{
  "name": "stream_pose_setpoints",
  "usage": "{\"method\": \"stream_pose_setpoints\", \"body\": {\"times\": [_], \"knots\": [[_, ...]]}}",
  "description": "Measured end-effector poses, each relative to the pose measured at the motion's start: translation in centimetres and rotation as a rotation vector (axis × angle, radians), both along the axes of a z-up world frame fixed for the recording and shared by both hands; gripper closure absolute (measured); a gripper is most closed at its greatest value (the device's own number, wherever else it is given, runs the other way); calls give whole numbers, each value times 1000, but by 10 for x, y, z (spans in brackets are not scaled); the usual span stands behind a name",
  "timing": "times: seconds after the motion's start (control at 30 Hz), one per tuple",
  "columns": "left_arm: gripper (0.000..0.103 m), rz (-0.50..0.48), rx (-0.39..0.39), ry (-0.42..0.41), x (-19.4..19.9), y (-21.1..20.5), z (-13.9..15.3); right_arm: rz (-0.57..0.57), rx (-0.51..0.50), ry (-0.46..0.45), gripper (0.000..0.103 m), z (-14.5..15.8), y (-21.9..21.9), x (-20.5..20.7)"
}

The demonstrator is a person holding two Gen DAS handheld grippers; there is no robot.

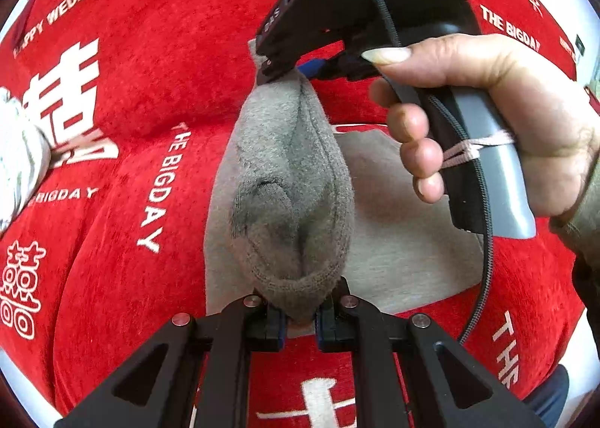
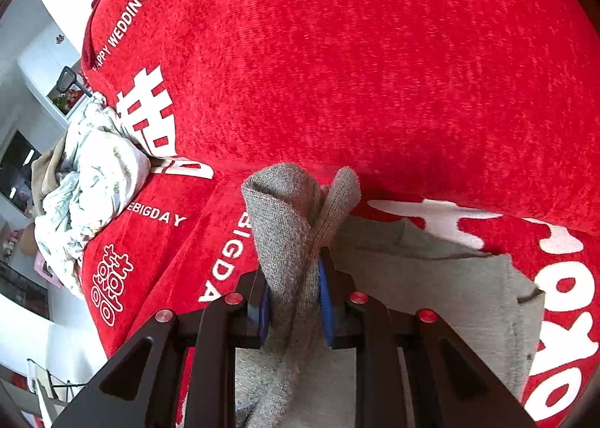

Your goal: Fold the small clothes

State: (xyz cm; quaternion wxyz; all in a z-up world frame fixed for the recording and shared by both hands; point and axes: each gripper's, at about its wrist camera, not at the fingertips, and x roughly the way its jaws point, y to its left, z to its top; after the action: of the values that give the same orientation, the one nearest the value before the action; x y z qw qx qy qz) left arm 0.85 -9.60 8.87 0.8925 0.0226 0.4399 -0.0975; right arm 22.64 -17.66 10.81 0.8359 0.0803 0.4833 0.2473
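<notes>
A small grey knitted garment [image 1: 292, 180] hangs stretched between both grippers above a red sofa cover [image 1: 150, 72]. My left gripper [image 1: 299, 319] is shut on its near edge. My right gripper [image 1: 277, 70], held by a hand, is shut on its far end. In the right wrist view my right gripper [image 2: 294, 306] pinches the bunched grey garment [image 2: 288, 233] between blue pads. A flat grey cloth [image 1: 405, 233] lies on the cover under the lifted piece; it also shows in the right wrist view [image 2: 450, 278].
A crumpled white floral cloth [image 2: 93, 180] lies on the sofa cover [image 2: 375, 72] at the left, also at the left edge of the left wrist view [image 1: 18, 158]. Room furniture shows beyond the sofa's left side.
</notes>
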Motion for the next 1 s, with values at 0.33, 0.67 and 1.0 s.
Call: {"method": "stream_pose_setpoints", "body": {"times": [0.33,0.67,1.0], "knots": [[92,-50,36,19,2,-32,-5,-15,37,1,79,-3,-32,-1],[92,-104,78,20,2,-63,-4,-13,68,-17,79,-1,-69,-5],[92,-145,79,48,7,-87,0,-36,106,-18,80,-6,-104,-8]]}}
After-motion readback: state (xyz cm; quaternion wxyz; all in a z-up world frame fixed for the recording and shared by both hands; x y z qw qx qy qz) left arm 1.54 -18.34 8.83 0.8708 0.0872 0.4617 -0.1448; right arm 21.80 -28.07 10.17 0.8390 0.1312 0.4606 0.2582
